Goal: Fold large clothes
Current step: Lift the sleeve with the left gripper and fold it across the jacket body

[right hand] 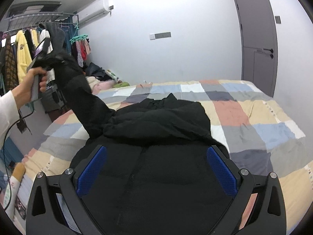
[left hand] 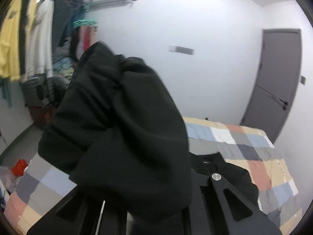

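Garment [right hand: 156, 117] looks soft, bulky, limp: your left tool [right hand: 56, 58] is clamped on its sleeve, right tool [right hand: 156, 176] gapes wide over the hem; pinch seams, not loose folds.

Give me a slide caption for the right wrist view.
Left gripper lifts black garment's sleeve off patchwork bedspread.

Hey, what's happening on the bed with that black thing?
A person is folding a large black garment on a bed with a patchwork cover. The left gripper, in the person's hand, is shut on one sleeve and holds it up off the bed. The right gripper hovers open over the garment's near part, holding nothing.
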`<state>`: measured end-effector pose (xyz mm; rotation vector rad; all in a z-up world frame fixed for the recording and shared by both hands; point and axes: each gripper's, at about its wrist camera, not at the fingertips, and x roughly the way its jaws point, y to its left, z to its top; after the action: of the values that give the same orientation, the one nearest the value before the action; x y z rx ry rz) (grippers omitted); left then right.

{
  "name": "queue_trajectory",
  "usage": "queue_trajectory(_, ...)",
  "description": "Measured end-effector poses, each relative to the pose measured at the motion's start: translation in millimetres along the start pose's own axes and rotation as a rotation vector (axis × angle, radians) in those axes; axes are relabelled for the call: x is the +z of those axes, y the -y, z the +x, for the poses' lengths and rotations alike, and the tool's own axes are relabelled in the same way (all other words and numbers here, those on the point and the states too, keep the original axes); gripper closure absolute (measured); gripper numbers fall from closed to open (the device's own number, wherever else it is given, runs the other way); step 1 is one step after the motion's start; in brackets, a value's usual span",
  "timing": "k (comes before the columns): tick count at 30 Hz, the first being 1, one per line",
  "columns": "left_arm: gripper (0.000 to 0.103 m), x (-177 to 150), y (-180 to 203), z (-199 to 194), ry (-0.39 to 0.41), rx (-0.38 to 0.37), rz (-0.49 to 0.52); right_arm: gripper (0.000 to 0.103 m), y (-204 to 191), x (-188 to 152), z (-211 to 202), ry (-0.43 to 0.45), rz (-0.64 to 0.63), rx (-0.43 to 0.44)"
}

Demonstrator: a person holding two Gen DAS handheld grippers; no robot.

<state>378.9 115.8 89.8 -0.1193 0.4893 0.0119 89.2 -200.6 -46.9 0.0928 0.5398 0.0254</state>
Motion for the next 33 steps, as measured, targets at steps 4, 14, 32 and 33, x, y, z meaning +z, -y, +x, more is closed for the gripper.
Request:
queue_trajectory(4,0.091,-21,66,8,0.004,-0.055,0.065,0.0,12,-2,1,0.006,-0.013,-0.003)
queue_trajectory(14,0.09,-101,224,47,-0.063,-0.184,0.217,0.0,53,-24,9,0.0,0.053,-0.012)
queue_trajectory(32,0.088,-235,303,132,-0.279,-0.256,0.189,0.0,96,-50,23,0.008,0.137,0.067)
queue_trajectory(33,0.088,-232,297,137,-0.28,-0.255,0.181,0.0,97,-51,23,0.011,0.143,0.07)
